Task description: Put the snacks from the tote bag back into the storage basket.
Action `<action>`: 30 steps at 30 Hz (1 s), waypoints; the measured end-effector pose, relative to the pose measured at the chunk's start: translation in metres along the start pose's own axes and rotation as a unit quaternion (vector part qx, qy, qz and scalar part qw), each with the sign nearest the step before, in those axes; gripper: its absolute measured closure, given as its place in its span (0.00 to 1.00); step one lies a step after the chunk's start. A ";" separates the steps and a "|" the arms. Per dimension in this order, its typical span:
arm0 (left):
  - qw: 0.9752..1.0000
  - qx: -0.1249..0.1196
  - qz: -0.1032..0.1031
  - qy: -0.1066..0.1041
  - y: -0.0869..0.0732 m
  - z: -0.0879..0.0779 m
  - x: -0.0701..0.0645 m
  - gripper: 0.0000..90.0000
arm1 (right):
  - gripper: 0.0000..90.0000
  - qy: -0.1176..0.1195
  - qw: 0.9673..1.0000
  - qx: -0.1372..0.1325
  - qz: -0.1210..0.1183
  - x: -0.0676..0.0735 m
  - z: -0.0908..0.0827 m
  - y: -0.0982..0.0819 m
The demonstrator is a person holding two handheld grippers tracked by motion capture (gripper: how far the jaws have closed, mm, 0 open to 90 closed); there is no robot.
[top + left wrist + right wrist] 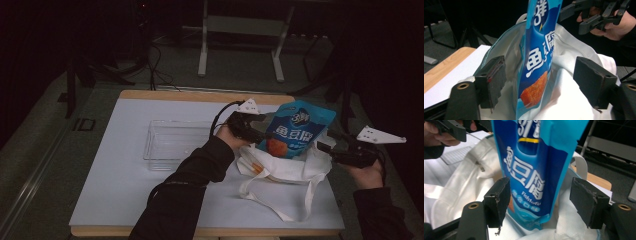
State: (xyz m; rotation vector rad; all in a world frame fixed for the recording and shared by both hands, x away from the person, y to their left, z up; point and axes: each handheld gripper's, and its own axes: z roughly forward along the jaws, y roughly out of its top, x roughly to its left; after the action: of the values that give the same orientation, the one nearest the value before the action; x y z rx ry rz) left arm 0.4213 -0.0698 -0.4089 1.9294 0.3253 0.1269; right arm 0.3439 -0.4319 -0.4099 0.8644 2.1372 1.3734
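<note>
A blue snack pouch (296, 131) with white lettering stands upright, its lower end inside the mouth of a white cloth tote bag (285, 167). My left gripper (259, 133) is at the pouch's left side, my right gripper (326, 146) at its right. In the left gripper view the pouch (537, 57) rises between wide-apart jaws of the left gripper (541, 78) without touching them. In the right gripper view the right gripper (541, 200) is open too, with the pouch (534, 170) between its jaws and close to the left one. The tote's rim (471, 170) hangs slack.
A clear plastic tray (175, 142) lies on the white tabletop (115, 190) left of the bag. The tote's strap (280, 207) trails toward the front edge. A metal stand (240, 30) is on the floor beyond the table's wooden far edge (200, 95).
</note>
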 end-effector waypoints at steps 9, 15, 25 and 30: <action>1.000 0.026 -0.004 0.016 0.006 0.023 0.003 0.46 | 0.43 -0.002 1.000 0.017 0.002 -0.008 0.019 -0.003; 0.999 0.028 -0.003 0.015 0.007 0.034 0.001 0.58 | 0.46 0.024 1.000 0.016 0.009 -0.013 0.025 0.001; 0.999 0.032 -0.012 0.024 0.011 0.046 0.003 0.73 | 0.64 0.032 0.999 0.026 -0.007 -0.014 0.037 0.007; 0.999 0.040 -0.014 0.021 0.010 0.050 0.004 0.75 | 0.71 0.048 0.998 0.034 -0.001 -0.014 0.046 0.008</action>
State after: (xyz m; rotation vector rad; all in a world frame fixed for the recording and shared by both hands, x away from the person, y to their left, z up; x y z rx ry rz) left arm 0.4384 -0.1164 -0.4188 2.0019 0.3901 0.1393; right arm 0.3860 -0.4104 -0.4201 0.8360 2.2685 1.3752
